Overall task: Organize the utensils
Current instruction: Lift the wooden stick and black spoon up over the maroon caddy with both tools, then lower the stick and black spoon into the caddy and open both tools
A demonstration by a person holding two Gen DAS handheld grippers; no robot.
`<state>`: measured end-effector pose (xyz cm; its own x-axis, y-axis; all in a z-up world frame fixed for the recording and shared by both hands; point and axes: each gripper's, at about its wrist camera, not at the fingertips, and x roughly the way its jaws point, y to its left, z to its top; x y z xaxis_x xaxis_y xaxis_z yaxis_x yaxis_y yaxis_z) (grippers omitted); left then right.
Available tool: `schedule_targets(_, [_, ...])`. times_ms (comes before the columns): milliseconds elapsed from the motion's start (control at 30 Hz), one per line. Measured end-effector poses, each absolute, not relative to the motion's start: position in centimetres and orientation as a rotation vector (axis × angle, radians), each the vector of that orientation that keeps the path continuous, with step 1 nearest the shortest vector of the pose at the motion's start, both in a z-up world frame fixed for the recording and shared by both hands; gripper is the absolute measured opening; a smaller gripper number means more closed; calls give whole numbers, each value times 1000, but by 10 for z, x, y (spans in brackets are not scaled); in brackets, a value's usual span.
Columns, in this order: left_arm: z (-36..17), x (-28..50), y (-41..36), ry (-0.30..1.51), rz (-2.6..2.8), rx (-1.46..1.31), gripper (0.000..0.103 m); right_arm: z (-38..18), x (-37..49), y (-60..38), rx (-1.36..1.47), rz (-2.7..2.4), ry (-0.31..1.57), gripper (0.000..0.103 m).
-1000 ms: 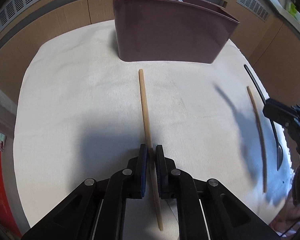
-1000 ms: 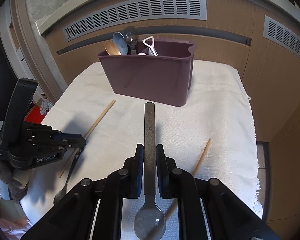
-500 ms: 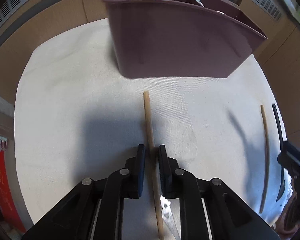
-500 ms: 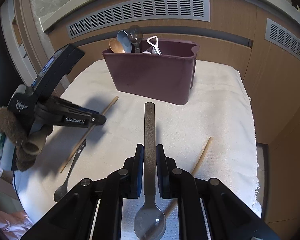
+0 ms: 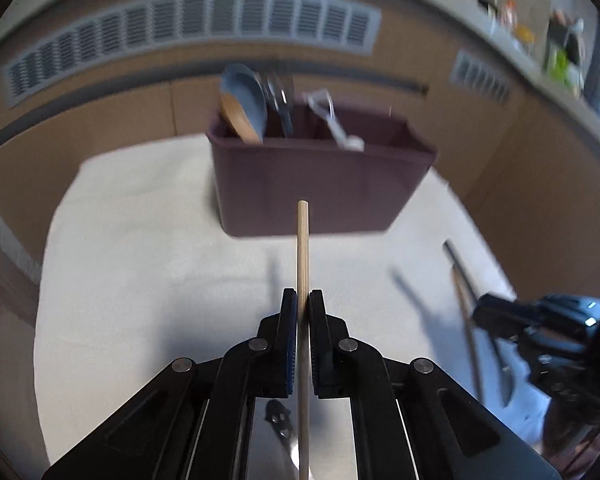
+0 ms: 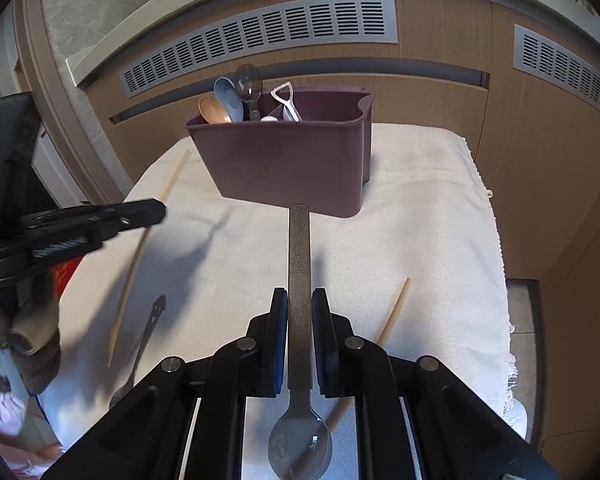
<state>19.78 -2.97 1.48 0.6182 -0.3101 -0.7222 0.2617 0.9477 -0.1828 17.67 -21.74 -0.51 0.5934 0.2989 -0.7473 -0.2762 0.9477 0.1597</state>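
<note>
Wooden chopstick (image 5: 303,248) clamped in left claw (image 5: 303,300), clear of the cloth (image 5: 140,264); steel spoon (image 6: 299,280) clamped in right claw (image 6: 299,300), facing the bin (image 6: 288,164).

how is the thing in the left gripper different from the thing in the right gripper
The left gripper is shut on a wooden chopstick: thin, round, pale tan. The right gripper is shut on a metal spoon: wider, flat-handled, grey. The chopstick is a plain stick, while the spoon's bowl shows behind the jaws. Both point forward toward the purple caddy, clamped partway along.
</note>
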Motion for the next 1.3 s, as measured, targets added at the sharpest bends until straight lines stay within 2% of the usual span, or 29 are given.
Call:
schedule_targets(267, [78, 193, -8, 630, -390, -146, 6, 44, 173, -216, 84, 345, 733, 11])
schedule_targets(467, [169, 192, -11, 340, -454, -180, 6, 143, 184, -213, 44, 285, 379, 12])
schedule_targets(567, [201, 198, -13, 209, -424, -150, 6, 173, 201, -206, 9, 245, 276, 12])
schedule_targets(667, [222, 218, -11, 153, -415, -170, 6, 185, 220, -197, -12, 231, 232, 12])
schedule_targets(833, [211, 261, -15, 153, -393, -184, 6, 169, 261, -185, -38, 245, 260, 12])
schedule_targets(1067, [151, 331, -8, 282, -377, -236, 6, 121, 308, -183, -37, 250, 365, 12])
schedule_targets(1300, [105, 364, -6, 339, -359, -236, 6, 82, 344, -172, -59, 270, 412, 12])
